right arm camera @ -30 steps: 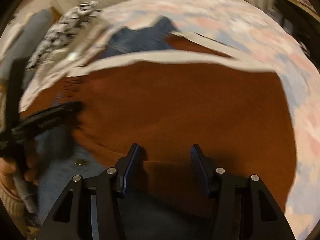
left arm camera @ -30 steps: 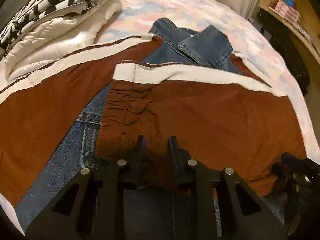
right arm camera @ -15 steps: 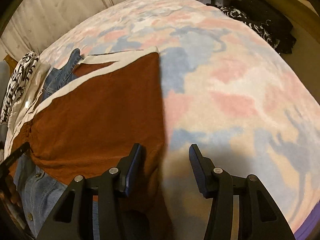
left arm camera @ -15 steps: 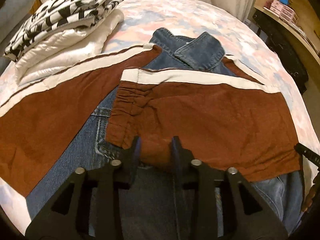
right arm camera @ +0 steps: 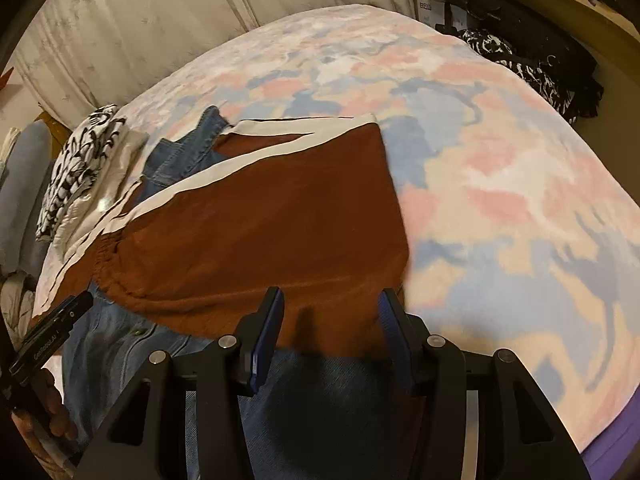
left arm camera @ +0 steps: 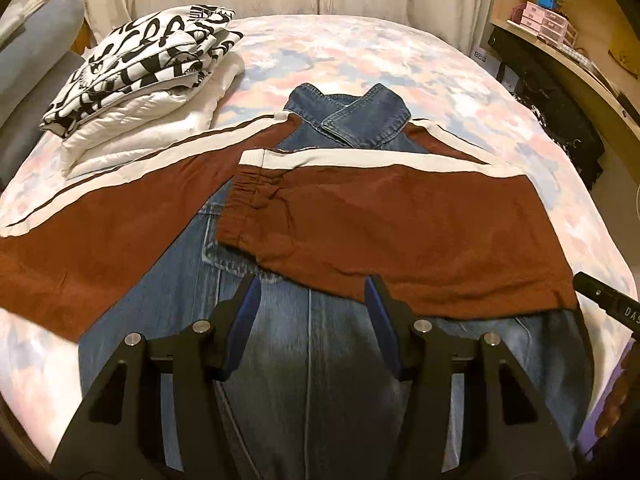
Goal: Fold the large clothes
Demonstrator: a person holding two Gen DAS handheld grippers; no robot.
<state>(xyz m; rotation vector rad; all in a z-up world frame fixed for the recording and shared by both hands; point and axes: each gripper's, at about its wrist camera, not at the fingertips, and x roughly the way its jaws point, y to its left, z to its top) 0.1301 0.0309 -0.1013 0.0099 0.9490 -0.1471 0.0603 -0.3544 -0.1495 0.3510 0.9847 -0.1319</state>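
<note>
A denim jacket (left arm camera: 312, 344) with brown, white-striped sleeves lies face down on the bed. Its right sleeve (left arm camera: 400, 224) is folded across the back; its left sleeve (left arm camera: 100, 216) stretches out to the left. My left gripper (left arm camera: 312, 300) is open and empty, above the jacket's back near the folded sleeve's lower edge. In the right wrist view my right gripper (right arm camera: 330, 312) is open and empty over the lower edge of the folded sleeve (right arm camera: 260, 224), near the jacket's right side. The jacket's denim (right arm camera: 120, 344) shows at the lower left there.
A stack of folded clothes (left arm camera: 144, 80), black-and-white on top of white, sits at the bed's far left. The pastel patterned bedspread (right arm camera: 500, 184) spreads to the right. A wooden shelf (left arm camera: 560, 48) and dark clothes (left arm camera: 560, 120) stand beyond the bed's right edge.
My left gripper has opened, let go of the folded sleeve and drawn back. My right gripper stayed open and swung right, then partly back over the sleeve.
</note>
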